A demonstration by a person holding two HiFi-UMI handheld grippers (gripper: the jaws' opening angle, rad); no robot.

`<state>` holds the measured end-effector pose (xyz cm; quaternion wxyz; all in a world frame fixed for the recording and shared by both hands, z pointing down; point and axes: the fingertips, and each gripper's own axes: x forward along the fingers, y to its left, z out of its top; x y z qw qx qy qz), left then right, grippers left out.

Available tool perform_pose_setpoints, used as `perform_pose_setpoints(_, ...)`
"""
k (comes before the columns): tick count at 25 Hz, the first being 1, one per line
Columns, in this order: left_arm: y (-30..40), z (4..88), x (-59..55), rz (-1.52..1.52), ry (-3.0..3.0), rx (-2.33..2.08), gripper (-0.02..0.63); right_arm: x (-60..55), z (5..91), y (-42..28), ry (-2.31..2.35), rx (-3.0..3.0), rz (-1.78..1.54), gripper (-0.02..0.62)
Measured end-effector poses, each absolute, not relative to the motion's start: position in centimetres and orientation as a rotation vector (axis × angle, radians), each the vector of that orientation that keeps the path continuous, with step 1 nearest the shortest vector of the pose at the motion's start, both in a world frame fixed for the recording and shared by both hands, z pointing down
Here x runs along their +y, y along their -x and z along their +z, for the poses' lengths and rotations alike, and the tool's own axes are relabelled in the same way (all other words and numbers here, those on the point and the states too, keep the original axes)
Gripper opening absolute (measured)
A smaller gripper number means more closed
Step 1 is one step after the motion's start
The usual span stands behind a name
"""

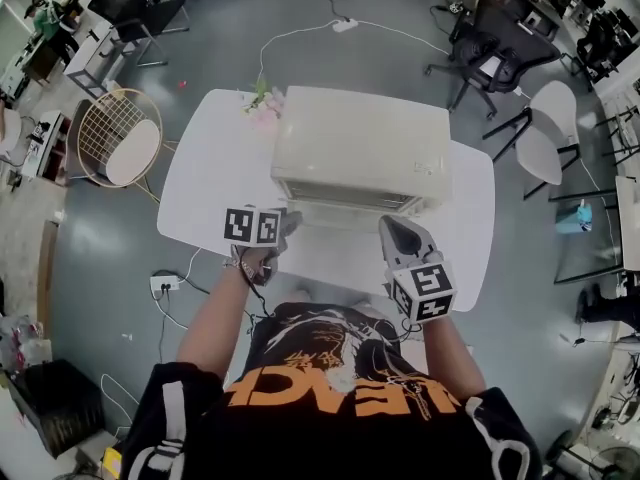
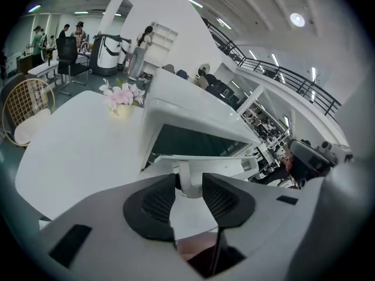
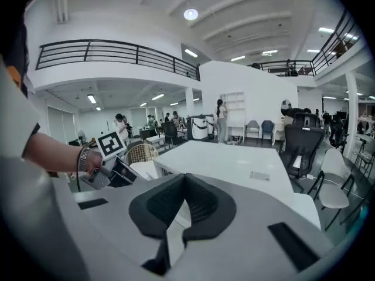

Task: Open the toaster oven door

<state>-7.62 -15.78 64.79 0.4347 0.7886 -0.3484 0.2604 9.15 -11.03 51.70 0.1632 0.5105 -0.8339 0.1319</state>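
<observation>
A cream toaster oven [image 1: 360,143] stands on the white table [image 1: 210,188], front toward me. In the left gripper view its door [image 2: 199,157] hangs down and outward below the dark opening [image 2: 193,142]. The door's white handle [image 2: 188,186] sits between the jaws of my left gripper [image 2: 188,180], which stand wide; I see no firm squeeze on it. From above, the left gripper [image 1: 288,223] is at the oven's front left corner. My right gripper [image 1: 392,230] hovers shut and empty near the front right. Its own view shows its tips [image 3: 184,177] together before the oven's top [image 3: 234,163].
Pink flowers [image 1: 262,103] stand on the table behind the oven's left corner. A wire chair [image 1: 120,138] is left of the table, with a black office chair [image 1: 500,48] and a white chair [image 1: 550,138] to the right. A power strip [image 1: 163,285] lies on the floor.
</observation>
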Motion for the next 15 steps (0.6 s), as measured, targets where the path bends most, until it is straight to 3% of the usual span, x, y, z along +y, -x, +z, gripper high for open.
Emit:
perform_pose_setpoints(10, 9.6, 73.6, -6.9, 0.918, -1.836, -0.843, 0.137, -8.8, 67.1, -10.8, -1.101, -1.955, 0.805, 0.013)
perform_pose_setpoints(15, 9.8, 76.8, -4.9, 0.891, -1.819, -0.865, 0.127, -5.4, 73.6, -11.8, -0.934, -1.777, 0.917, 0.013)
